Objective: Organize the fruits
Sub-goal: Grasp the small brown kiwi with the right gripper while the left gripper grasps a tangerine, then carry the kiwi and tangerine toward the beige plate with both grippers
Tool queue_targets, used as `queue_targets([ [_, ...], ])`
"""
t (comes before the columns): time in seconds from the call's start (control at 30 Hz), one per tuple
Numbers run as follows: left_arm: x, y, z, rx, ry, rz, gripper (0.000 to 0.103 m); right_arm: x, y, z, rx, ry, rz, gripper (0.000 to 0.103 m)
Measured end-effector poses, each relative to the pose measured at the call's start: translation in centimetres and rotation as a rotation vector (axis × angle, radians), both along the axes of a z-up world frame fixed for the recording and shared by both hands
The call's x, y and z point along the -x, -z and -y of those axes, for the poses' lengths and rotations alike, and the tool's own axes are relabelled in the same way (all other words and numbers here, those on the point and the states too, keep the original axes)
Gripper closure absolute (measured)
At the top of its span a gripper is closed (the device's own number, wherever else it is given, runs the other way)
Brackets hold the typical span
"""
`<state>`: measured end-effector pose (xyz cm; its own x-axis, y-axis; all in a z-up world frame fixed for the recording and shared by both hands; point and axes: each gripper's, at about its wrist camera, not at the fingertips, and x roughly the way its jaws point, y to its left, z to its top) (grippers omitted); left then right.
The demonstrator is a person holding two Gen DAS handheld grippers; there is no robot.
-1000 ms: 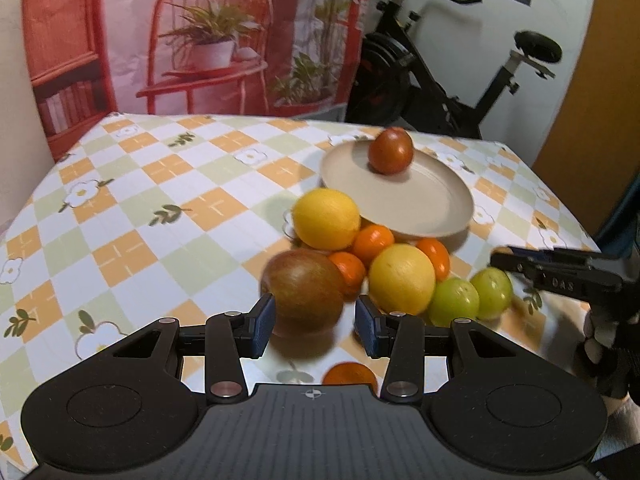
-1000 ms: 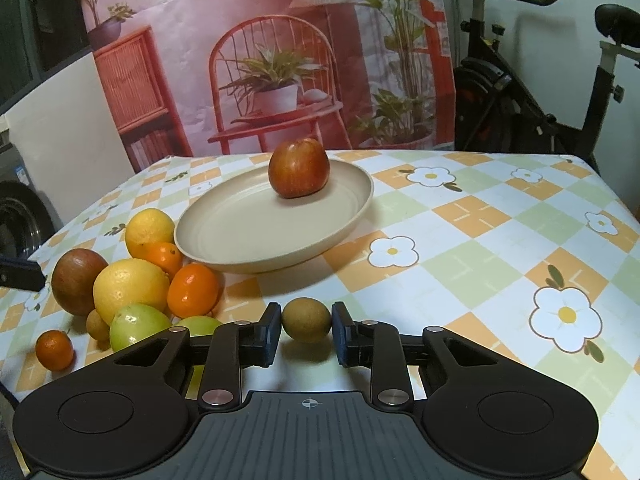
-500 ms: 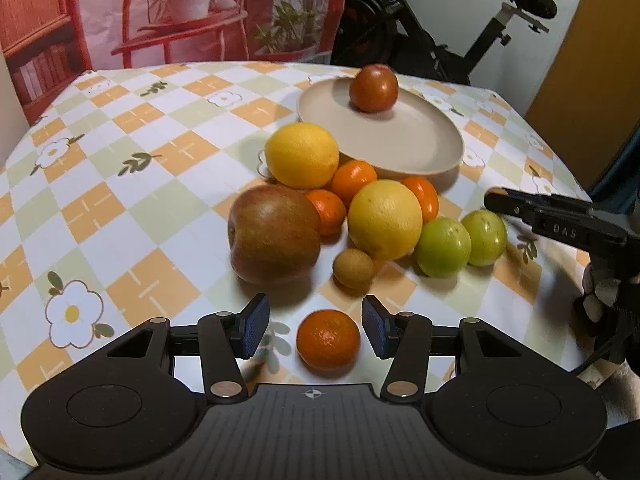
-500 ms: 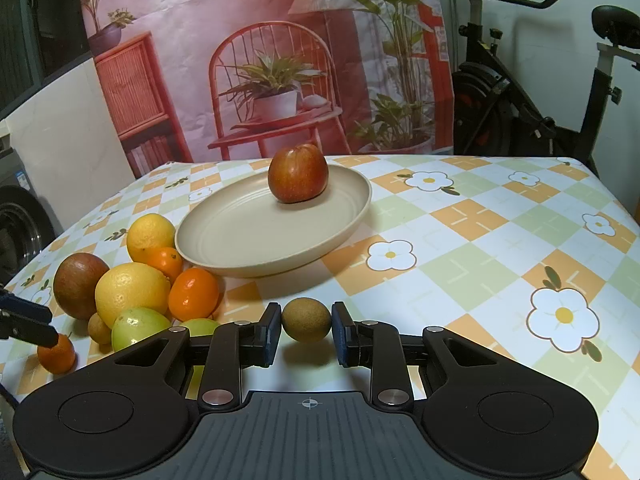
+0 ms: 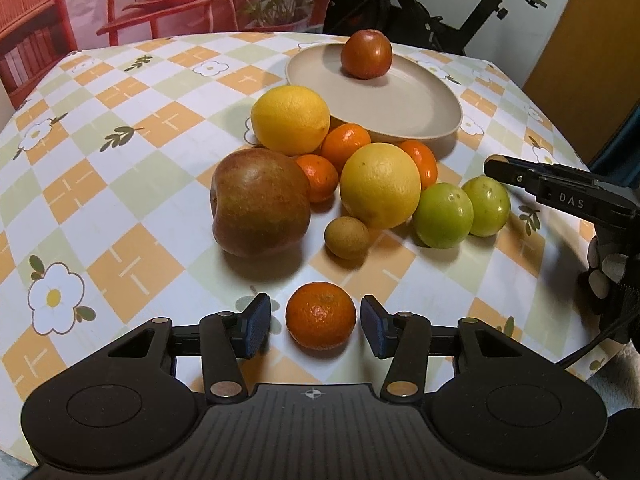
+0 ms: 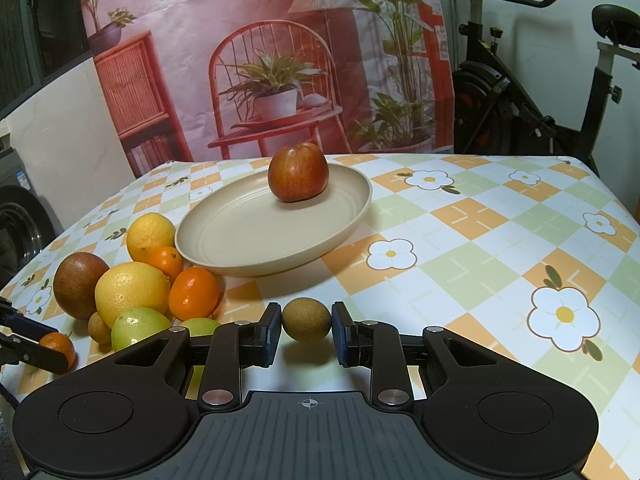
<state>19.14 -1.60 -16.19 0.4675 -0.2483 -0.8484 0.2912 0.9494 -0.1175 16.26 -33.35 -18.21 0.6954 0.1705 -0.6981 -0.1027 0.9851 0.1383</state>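
Note:
A small tangerine [image 5: 320, 316] lies on the checked tablecloth between the pads of my left gripper [image 5: 316, 330]. The jaws are closing, with a gap showing on each side of the fruit. My right gripper [image 6: 306, 332] is shut on a small brown kiwi [image 6: 307, 319], just above the cloth. A beige plate [image 5: 400, 108] holds one red apple [image 5: 366, 54]. In front of the plate sits a pile: a large brownish apple [image 5: 260, 204], two yellow citrus [image 5: 380, 184], several tangerines, two green fruits [image 5: 442, 216] and another small brown fruit [image 5: 346, 238].
A finger of the right gripper [image 5: 560, 192] reaches in at the right of the left wrist view, beside the green fruits. The table's near edge runs under both grippers. An exercise bike [image 6: 520, 92] and a printed backdrop [image 6: 260, 60] stand behind the table.
My left gripper has dropped and tilted down, from around the large brownish apple to around the lone tangerine. Its jaws widened, then narrowed a little. The right gripper and its kiwi stayed put.

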Motion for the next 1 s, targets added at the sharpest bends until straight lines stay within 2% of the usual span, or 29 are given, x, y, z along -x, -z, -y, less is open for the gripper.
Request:
queue_targets([
  [0.1, 0.0, 0.0, -0.1, 0.012, 0.004, 0.002, 0.063, 0.0, 0.0, 0.0, 0.0, 0.0, 0.0, 0.078],
  [0.47, 0.3, -0.7, -0.2, 0.014, -0.002, 0.049, 0.064, 0.0, 0.0, 0.0, 0.0, 0.0, 0.001, 0.078],
  [1.0, 0.6, -3.1, -0.3, -0.002, 0.011, 0.182, 0.064, 0.0, 0.0, 0.0, -0.001, 0.0, 0.004, 0.078],
])
